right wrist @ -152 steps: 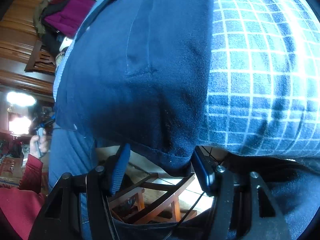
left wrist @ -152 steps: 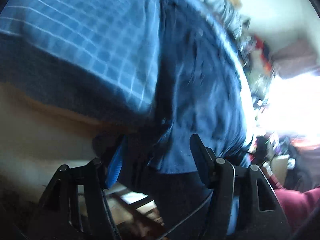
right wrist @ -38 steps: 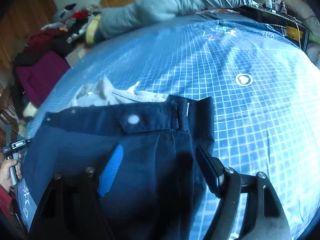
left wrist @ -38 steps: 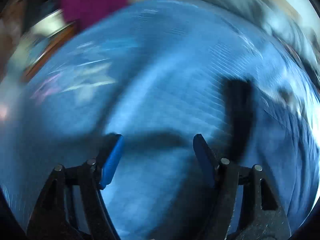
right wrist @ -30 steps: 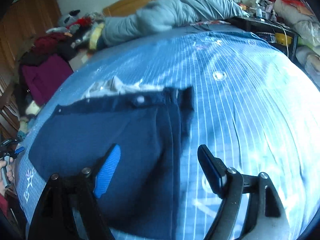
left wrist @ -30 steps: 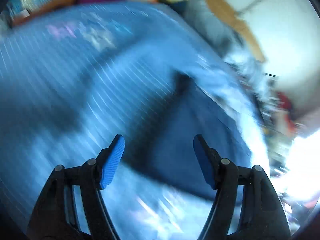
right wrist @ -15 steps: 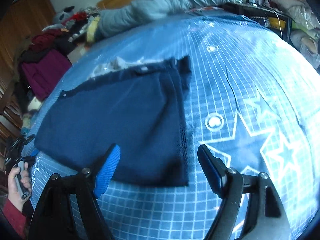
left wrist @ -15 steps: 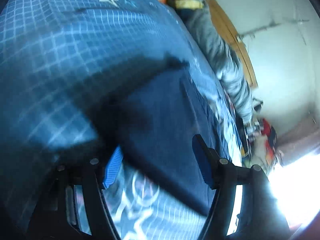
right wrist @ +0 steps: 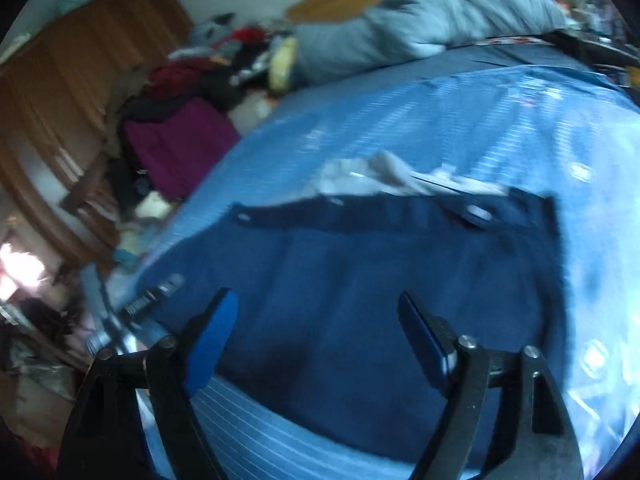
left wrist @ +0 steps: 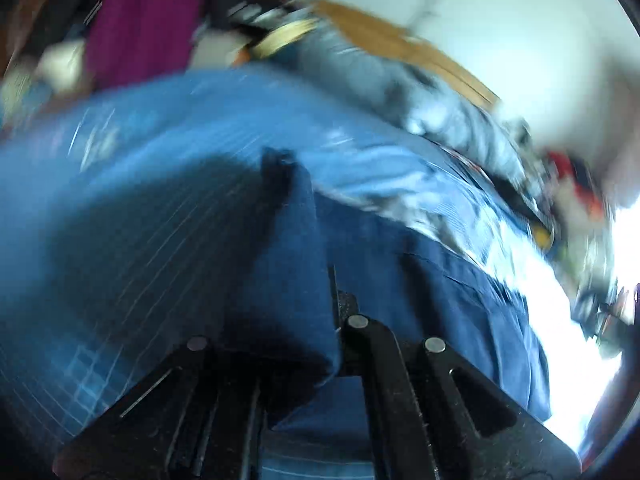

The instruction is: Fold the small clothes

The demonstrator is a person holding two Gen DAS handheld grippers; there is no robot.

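Observation:
Navy shorts (right wrist: 380, 280) lie flat on a blue grid-patterned bedsheet (right wrist: 480, 120), waistband toward the far side. My left gripper (left wrist: 336, 300) is shut on a near edge of the shorts (left wrist: 288, 260), and that cloth stands up in a raised fold over its jaws. The view is blurred. My right gripper (right wrist: 316, 340) hovers over the near part of the shorts, its jaws opening; the pads press on nothing. In the right wrist view the left gripper (right wrist: 132, 312) shows as a blur at the shorts' left corner.
A crumpled white garment (right wrist: 380, 176) lies just beyond the waistband. A grey duvet (right wrist: 420, 28) is bunched at the headboard. Magenta and dark clothes (right wrist: 180, 148) are piled beside the bed on the left, in front of a wooden wardrobe (right wrist: 60, 80).
My left gripper has closed on the shorts' edge and drawn it up into a fold. My right gripper has shifted left over the shorts and stays wide.

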